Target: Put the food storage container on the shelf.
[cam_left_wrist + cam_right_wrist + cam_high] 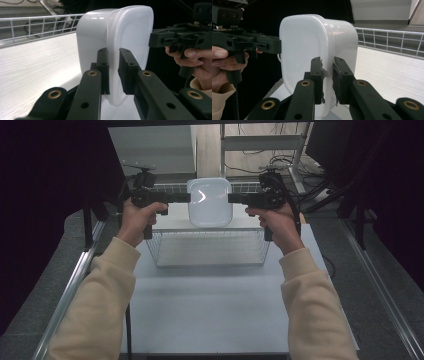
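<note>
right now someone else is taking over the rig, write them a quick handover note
Left gripper: shut on the rim of the white container, at its left side.
Right gripper: shut on the rim at the opposite side.
The container is held between both, above the wire basket on the table.
Done: two-sided grip, container lifted.
Left: probably setting it down; keep both grippers level.
</note>
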`<state>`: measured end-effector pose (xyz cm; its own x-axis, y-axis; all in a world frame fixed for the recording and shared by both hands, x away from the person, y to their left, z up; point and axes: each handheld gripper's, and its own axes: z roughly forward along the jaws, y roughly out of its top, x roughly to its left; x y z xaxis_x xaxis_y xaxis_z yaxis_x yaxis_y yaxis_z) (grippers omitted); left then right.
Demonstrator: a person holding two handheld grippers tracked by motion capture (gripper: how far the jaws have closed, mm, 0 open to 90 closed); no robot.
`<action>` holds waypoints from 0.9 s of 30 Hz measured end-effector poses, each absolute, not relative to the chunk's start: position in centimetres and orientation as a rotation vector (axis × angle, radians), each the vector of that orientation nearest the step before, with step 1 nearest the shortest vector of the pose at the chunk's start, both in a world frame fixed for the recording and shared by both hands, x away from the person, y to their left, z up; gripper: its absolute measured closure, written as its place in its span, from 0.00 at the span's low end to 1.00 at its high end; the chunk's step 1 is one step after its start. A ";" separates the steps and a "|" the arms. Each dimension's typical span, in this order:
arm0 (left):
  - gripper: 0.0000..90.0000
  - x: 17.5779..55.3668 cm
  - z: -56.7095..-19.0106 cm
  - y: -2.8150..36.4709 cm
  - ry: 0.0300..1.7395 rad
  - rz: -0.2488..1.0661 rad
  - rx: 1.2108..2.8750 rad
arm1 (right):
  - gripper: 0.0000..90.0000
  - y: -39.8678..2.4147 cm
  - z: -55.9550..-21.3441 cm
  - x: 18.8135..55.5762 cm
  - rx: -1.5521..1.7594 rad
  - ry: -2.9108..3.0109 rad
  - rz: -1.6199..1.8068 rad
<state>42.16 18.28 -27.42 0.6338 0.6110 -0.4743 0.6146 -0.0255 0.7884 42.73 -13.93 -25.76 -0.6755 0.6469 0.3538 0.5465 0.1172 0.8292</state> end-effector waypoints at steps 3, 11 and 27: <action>0.88 42.8 -27.8 18.2 1.036 -0.013 1.697 | 0.88 -13.8 -26.1 43.4 1.240 2.282 1.608; 0.88 44.2 -28.8 18.3 1.088 -0.046 1.706 | 0.88 -13.5 -27.1 44.9 1.292 2.305 1.590; 0.86 46.4 -29.8 18.2 1.133 -0.137 1.642 | 0.83 -13.8 -28.5 47.3 1.451 2.273 1.645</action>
<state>46.38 18.18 -29.80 0.5387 0.5966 -0.5948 0.7212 0.0385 0.6917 47.26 -13.76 -28.49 -0.5778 0.6521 0.4908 0.6700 0.0356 0.7415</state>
